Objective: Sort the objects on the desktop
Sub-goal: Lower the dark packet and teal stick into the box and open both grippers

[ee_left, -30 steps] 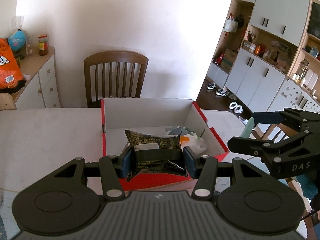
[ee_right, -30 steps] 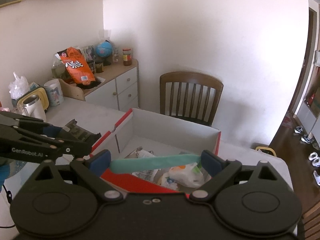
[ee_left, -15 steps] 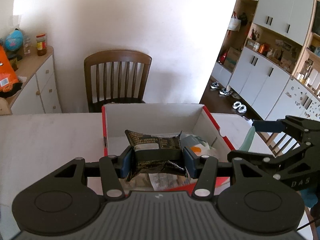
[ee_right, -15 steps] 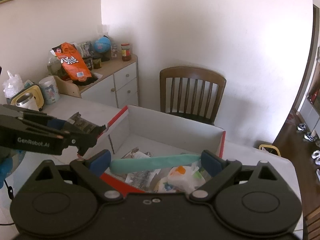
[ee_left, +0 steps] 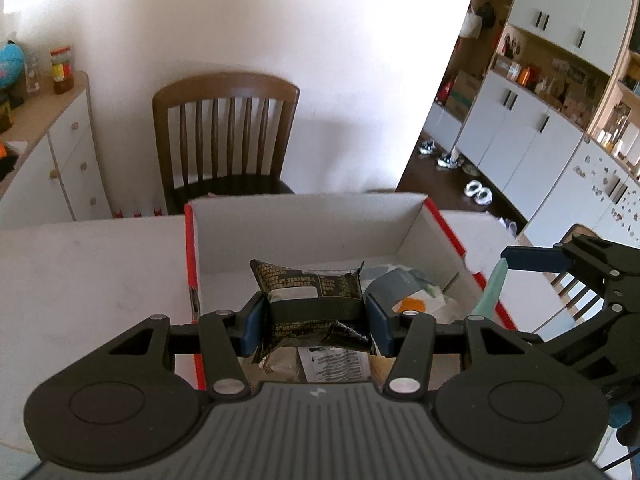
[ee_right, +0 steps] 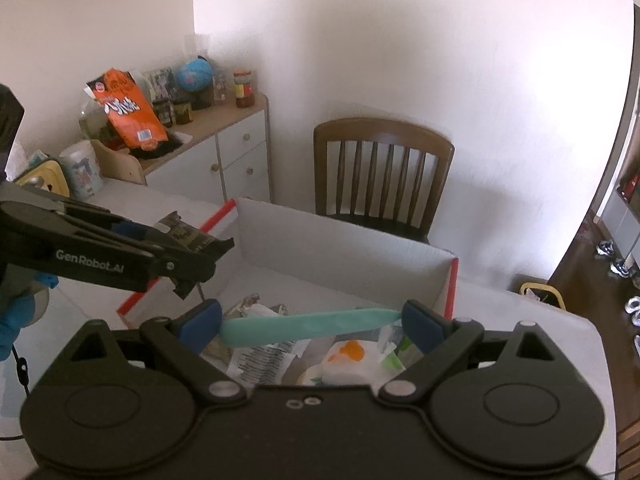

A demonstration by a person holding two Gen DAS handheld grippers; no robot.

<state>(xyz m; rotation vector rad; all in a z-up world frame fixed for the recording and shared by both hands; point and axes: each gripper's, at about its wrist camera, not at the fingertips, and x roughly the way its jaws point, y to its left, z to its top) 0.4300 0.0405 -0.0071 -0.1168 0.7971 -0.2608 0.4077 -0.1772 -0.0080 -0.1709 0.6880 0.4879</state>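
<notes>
Jaws of the left gripper [ee_left: 316,320] were clamped on a dark snack packet [ee_left: 310,300], and those of the right gripper [ee_right: 312,326] pinched a long mint-green piece [ee_right: 308,326] end to end across their gap. Over the last second both hands had carried their loads forward and down: a second earlier the red near rim of the box [ee_left: 192,264] lay under the packet, whereas now the packet hung over the box's inside, above the wrappers and a white pack with an orange spot [ee_right: 348,354] already lying there. My reading is that both items were at the drop point, so letting go was the step left.

Beneath the box, the pale worktop [ee_left: 88,272] showed bare to the left. Beyond it stood a brown slatted chair [ee_left: 226,136] against the white wall, a white sideboard [ee_right: 236,156] bearing an orange bag, a globe and jars, and, to the right, tall white cupboards [ee_left: 532,128] with shoes on the dark floor.
</notes>
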